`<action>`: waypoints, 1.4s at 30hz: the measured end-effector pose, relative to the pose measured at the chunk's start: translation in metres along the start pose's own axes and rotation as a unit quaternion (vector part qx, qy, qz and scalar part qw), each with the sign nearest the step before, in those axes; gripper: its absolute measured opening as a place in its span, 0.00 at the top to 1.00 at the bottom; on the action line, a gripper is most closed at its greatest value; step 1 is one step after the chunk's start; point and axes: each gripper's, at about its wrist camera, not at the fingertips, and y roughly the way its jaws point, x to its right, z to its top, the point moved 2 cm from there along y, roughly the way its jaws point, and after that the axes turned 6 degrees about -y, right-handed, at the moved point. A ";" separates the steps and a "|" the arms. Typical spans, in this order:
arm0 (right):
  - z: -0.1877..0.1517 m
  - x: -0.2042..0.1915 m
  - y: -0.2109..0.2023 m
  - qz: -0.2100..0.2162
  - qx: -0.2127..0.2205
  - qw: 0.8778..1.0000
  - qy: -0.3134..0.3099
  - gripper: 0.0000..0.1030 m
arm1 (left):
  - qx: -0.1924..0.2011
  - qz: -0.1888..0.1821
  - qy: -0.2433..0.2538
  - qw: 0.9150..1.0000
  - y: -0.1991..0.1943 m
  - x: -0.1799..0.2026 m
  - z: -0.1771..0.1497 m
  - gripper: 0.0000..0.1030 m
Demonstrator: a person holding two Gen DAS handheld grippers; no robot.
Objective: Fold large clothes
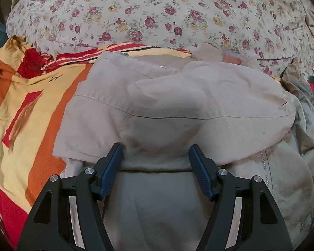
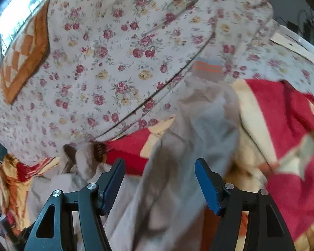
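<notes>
A large beige jacket (image 1: 178, 108) with a zipper lies partly folded on a striped blanket, one flap laid over the rest. My left gripper (image 1: 156, 153) is open, its blue pads on either side of the jacket's near fold, holding nothing. In the right wrist view the same beige jacket (image 2: 178, 167) runs up between the fingers to a cuff with orange stripes (image 2: 208, 68). My right gripper (image 2: 159, 167) is open above this cloth, and the view is blurred.
A red, orange and yellow striped blanket (image 1: 27, 108) lies under the jacket; it also shows in the right wrist view (image 2: 286, 125). A floral bedsheet (image 1: 157, 10) covers the bed beyond. More crumpled clothes (image 1: 303, 108) lie at the right edge.
</notes>
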 end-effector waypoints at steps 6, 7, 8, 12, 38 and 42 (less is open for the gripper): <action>0.017 -0.003 0.075 -0.050 -0.049 0.998 -0.003 0.36 | -0.001 -0.001 0.004 1.000 0.002 0.001 0.001 0.34; 0.019 0.000 0.082 -0.060 -0.053 0.997 0.001 0.36 | -0.001 -0.001 0.005 1.000 0.002 0.001 0.002 0.34; 0.020 0.006 0.091 -0.070 -0.059 0.996 0.010 0.36 | -0.001 -0.001 0.007 1.000 0.002 0.002 0.002 0.34; 0.022 0.028 0.103 -0.056 -0.074 0.994 0.048 0.76 | -0.003 -0.002 0.009 1.000 0.003 0.002 0.003 0.34; 0.016 0.026 0.098 -0.045 -0.103 0.993 0.029 0.72 | -0.003 -0.033 -0.060 0.998 -0.007 -0.024 0.016 0.34; 0.020 0.038 0.072 0.003 -0.066 0.997 0.043 0.96 | 0.001 -0.035 -0.065 0.997 -0.008 -0.026 0.020 0.34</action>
